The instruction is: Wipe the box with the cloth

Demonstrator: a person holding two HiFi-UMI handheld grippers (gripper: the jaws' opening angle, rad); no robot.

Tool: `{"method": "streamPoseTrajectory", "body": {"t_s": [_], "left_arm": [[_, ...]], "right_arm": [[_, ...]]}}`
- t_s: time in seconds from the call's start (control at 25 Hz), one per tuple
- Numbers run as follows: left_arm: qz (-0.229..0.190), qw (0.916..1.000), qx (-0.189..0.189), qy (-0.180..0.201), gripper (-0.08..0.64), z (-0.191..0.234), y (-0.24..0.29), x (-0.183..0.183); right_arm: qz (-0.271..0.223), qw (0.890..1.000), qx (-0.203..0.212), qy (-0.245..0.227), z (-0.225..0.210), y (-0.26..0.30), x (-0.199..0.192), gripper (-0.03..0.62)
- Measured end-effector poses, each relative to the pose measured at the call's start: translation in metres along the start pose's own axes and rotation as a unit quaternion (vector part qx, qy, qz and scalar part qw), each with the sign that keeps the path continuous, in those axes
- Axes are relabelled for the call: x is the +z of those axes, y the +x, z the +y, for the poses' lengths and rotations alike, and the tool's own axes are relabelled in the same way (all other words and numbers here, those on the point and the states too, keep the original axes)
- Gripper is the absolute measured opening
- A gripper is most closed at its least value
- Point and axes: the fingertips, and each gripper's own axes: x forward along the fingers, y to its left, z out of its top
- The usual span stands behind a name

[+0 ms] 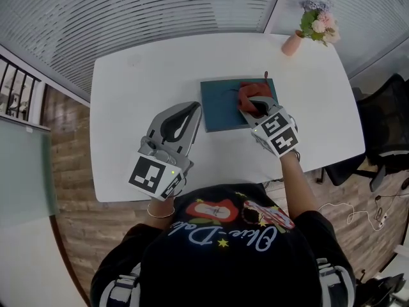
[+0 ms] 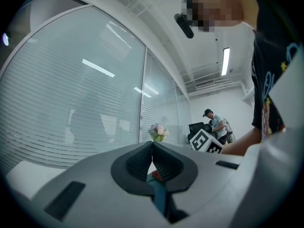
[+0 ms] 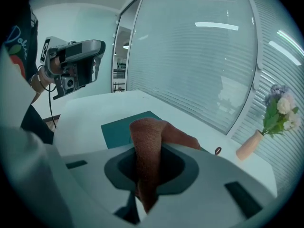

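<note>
On the left, over bare white tabletop point(image 1: 128, 75): left tongs point(image 1: 195, 107) point(image 2: 152, 148), tips pressed together, nothing pinched (only a sliver of teal and red glimpsed past them in the left gripper view). Just right of those tips, lying flat: teal box point(image 1: 220, 107) point(image 3: 116, 127), its near-left corner close beside them, contact impossible to judge. Further right, over the box's right half: right tongs point(image 1: 254, 107) point(image 3: 149, 163), clamped on a rust-red cloth point(image 1: 246, 94) point(image 3: 152, 132), fabric bunched between the tips and spilling ahead of them onto the box top. Beyond the right tongs and off to their right, near the tabletop's far corner: pink vase of flowers point(image 1: 292, 43) point(image 3: 247, 148), upright, well apart from the box.
</note>
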Motion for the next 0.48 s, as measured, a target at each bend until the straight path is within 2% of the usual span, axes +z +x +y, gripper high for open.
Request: {"method": "streamPoseTrajectory", "body": {"t_s": [0.32, 0.48], "left_arm": [[0.002, 1.0000, -0.004, -0.001, 0.005, -0.003, 0.001, -0.001], [0.003, 1.0000, -0.005, 0.001, 0.005, -0.004, 0.003, -0.001]], "right_arm": [[0.012, 0.998, -0.053, 0.039, -0.032, -0.019, -0.029, 0.055], [0.000, 0.995, -0.065, 0.073, -0.046, -0.027, -0.041, 0.055]]}}
